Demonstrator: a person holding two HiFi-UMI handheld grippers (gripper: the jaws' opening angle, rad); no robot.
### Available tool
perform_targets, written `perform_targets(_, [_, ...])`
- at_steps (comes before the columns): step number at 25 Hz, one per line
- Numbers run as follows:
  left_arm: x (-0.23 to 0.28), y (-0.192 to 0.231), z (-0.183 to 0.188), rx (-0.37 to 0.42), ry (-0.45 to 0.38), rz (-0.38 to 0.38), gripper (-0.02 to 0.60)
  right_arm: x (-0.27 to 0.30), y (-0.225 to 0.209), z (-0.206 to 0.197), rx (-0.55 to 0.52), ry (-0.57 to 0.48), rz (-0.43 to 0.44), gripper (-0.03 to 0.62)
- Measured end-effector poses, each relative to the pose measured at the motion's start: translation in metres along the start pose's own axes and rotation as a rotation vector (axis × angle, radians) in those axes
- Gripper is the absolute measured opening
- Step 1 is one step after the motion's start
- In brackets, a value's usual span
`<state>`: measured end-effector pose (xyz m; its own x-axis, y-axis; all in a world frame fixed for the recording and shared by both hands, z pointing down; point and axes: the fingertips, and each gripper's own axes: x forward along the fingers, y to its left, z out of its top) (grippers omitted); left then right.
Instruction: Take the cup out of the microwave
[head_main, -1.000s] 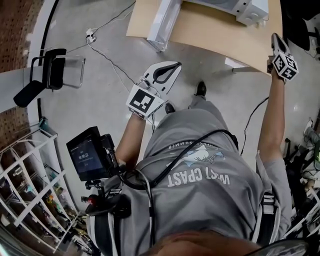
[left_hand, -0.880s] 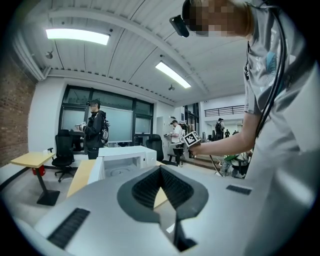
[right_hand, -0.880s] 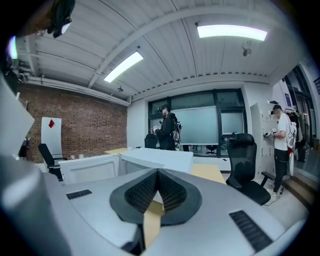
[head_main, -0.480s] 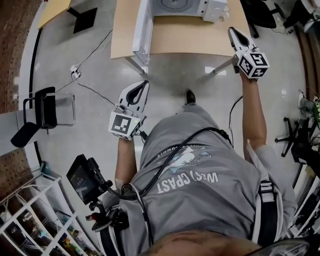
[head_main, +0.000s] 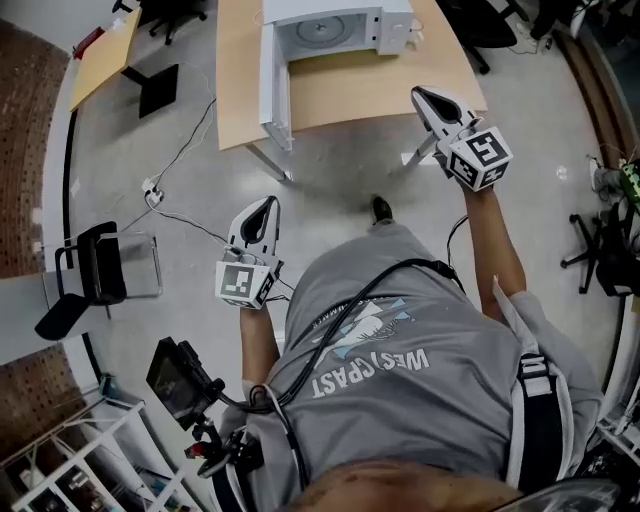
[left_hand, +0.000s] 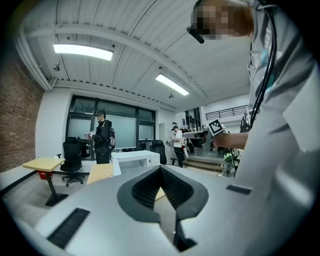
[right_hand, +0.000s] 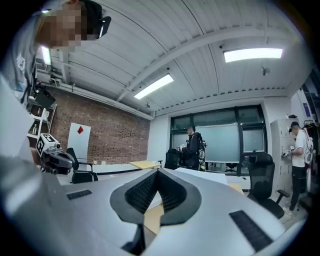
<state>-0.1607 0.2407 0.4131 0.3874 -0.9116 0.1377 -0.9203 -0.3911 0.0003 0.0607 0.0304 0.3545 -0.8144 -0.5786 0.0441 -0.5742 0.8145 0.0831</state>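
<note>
Grey concrete floor (head_main: 340, 180) fills most of the head view, and at its top stands the wooden table (head_main: 340, 95) that carries the microwave (head_main: 395, 25). A second ago only a corner of the microwave showed; now you can see its door (head_main: 272, 85) swung wide to its left and the bare turntable (head_main: 320, 30) inside. No cup shows on that turntable, on the table around the microwave, or in either tool. It may sit deeper in the cavity out of sight, or already be out somewhere beyond the frame. Your left gripper (head_main: 265, 205) hangs well short of the microwave, over the floor. Your right gripper (head_main: 425, 98) is nearer, just off the microwave's right front (it has swung inward from the table's far edge). In the left gripper view the jaws meet at their tips with nothing between them, and the microwave shows small beyond them. In the right gripper view the jaws are likewise pressed together and empty, with only office background past them.
</note>
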Motion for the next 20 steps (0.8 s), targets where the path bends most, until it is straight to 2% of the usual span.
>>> perform_targets(15, [-0.071, 0.001, -0.028, -0.035, 0.000, -0.017, 0.043, -0.042, 0.101, 0.038, -0.026, -0.019, 0.024, 0.011])
perform_targets(20, [-0.081, 0.002, -0.032, -0.048, 0.019, -0.015, 0.043, -0.042, 0.121, 0.043, -0.022, -0.004, 0.052, 0.011])
